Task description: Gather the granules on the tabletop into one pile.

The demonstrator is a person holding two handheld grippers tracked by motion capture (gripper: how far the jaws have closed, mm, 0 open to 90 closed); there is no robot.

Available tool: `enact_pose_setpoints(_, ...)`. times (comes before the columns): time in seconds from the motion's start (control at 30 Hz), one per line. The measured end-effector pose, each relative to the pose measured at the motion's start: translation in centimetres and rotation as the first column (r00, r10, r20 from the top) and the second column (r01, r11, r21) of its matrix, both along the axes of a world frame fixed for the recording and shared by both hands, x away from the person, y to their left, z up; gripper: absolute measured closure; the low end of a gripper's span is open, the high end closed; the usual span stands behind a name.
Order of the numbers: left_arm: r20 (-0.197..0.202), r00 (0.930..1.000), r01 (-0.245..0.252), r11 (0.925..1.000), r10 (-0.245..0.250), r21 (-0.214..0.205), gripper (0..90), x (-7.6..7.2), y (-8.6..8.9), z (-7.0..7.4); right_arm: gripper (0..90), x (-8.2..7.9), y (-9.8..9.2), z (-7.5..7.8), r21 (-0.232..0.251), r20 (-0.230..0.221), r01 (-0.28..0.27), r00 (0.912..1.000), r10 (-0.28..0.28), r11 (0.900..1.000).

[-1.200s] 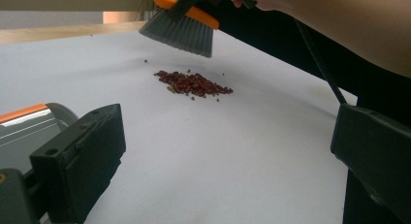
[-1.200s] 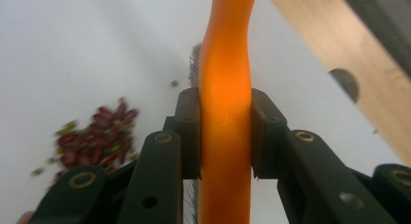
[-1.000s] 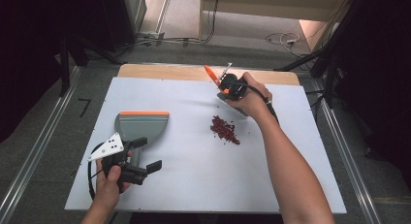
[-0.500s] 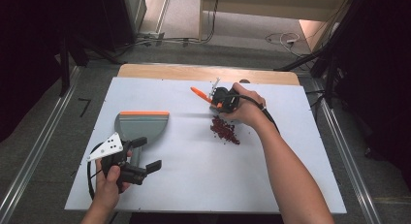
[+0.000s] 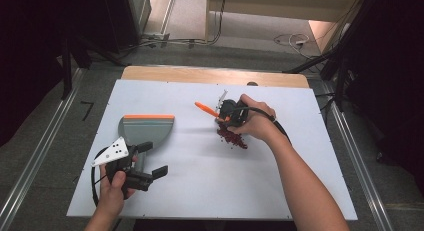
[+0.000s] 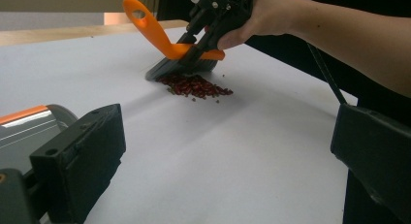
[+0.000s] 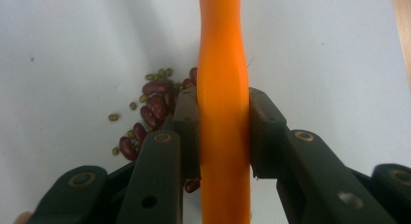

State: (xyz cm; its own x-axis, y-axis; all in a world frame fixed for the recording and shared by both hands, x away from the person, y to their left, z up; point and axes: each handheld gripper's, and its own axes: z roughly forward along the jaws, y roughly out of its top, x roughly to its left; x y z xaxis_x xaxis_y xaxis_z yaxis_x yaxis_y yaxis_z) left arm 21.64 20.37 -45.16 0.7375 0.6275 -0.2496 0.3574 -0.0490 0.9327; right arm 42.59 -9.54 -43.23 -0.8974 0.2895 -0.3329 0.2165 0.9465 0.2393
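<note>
Hand brush (image 6: 180, 52), orange handle, dark bristles: clamped at the handle between both jaws of the right gripper (image 7: 224, 136), bristles set on the white table (image 5: 210, 186) at the far edge of a small heap of red beans (image 6: 194, 86) mixed with a few green ones, right of centre. Dustpan (image 5: 145, 131), grey with orange lip: lying flat toward the table's left, well apart from the beans. Left gripper (image 5: 145, 161): just beside the dustpan on the near side, jaws spread wide, grasping nothing.

Even overhead light, dim surroundings, soft focus.
</note>
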Motion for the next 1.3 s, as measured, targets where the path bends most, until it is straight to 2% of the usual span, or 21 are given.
enact_pose_setpoints(0.23,0.002,1.0000,0.001,1.0000,-0.001,-0.001,0.3,0.0,0.0,0.0,68.5,-0.8,-0.1,0.0,-0.003,-0.002,-0.020,0.9998,0.020,0.9998)
enact_pose_setpoints(0.33,0.001,1.0000,0.000,1.0000,0.000,-0.001,0.3,0.0,0.0,0.0,68.5,-1.1,-0.1,0.1,-0.006,-0.017,-0.028,0.9995,0.028,0.9996)
enact_pose_setpoints(0.57,0.002,1.0000,-0.001,1.0000,0.001,0.001,0.3,0.0,-0.1,0.0,68.7,-1.5,0.0,0.2,-0.005,0.002,-0.033,0.9994,0.033,0.9994)
enact_pose_setpoints(0.73,0.001,1.0000,-0.004,1.0000,0.004,-0.001,0.3,0.0,0.0,0.0,69.1,-1.3,-0.3,0.8,0.038,0.036,0.014,0.9992,-0.015,0.9992)
enact_pose_setpoints(0.9,0.000,1.0000,-0.006,1.0000,0.006,-0.002,0.3,0.1,0.0,0.0,69.1,-1.0,-1.3,1.8,0.094,0.066,0.076,0.9944,-0.083,0.9927)
enact_pose_setpoints(1.0,0.001,1.0000,-0.007,1.0000,0.007,-0.003,0.3,0.1,0.0,0.0,69.1,-0.9,-2.1,2.4,0.100,0.056,0.146,0.9868,-0.152,0.9842)
enact_pose_setpoints(1.07,0.000,1.0000,-0.006,1.0000,0.006,-0.003,0.3,0.1,0.0,0.0,69.0,-0.8,-2.7,2.8,0.085,0.050,0.174,0.9826,-0.179,0.9810)
enact_pose_setpoints(1.17,0.001,1.0000,-0.005,1.0000,0.005,-0.001,0.3,0.1,-0.1,0.0,69.0,-0.7,-3.7,3.1,0.074,0.055,0.249,0.9658,-0.253,0.9656)
enact_pose_setpoints(1.3,0.000,1.0000,-0.006,1.0000,0.006,0.000,0.3,0.0,-0.1,0.0,69.1,-0.2,-5.2,3.0,0.047,0.043,0.350,0.9350,-0.352,0.9356)
